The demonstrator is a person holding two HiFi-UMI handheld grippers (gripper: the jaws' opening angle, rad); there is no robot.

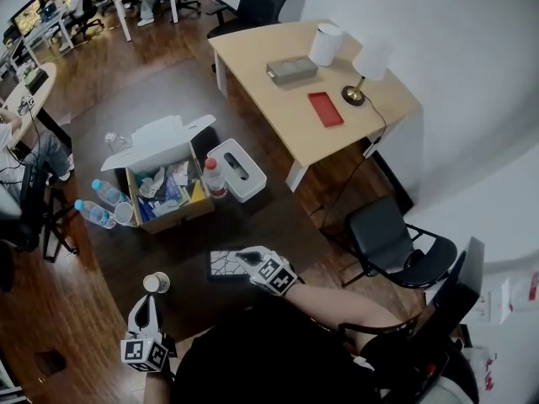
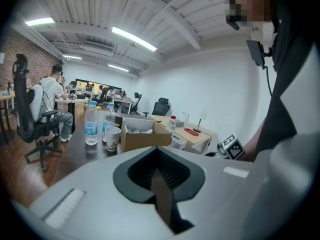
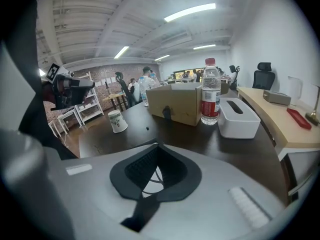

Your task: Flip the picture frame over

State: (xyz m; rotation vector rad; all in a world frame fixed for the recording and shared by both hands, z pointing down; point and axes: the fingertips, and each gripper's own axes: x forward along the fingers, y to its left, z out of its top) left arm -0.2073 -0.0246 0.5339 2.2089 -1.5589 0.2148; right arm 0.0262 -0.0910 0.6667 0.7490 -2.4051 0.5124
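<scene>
Picture frame: lies flat on the dark surface, close to the edge nearest the person, showing a black face crossed by white crackle lines. Sits well apart from the clutter farther back.

Right tool: reaches over the frame's right end with jaws pressed together and nothing caught between them. Shows, in the right gripper view, a patch of the crackle pattern just beneath the closed jaws. Leaves unclear whether the tips touch the frame.

Left tool: hangs low at the near left edge of the surface, jaws likewise together and empty. Points toward a paper cup standing upright just beyond the tips, apart from them. Sits well to the left of the frame.

Cardboard box: stands open in the middle of the surface, flaps up, stuffed with small packets. Has a red-capped bottle just beside its right wall and a white tissue box next to that bottle. Has two blue-labelled water bottles and a second cup on its left, all upright.

Pale wooden surface: stands beyond the dark one, against the white wall. Carries a flat red item, a small lamp, a white cylinder and a grey box.

Black chair: stands to the right, near the wall.
</scene>
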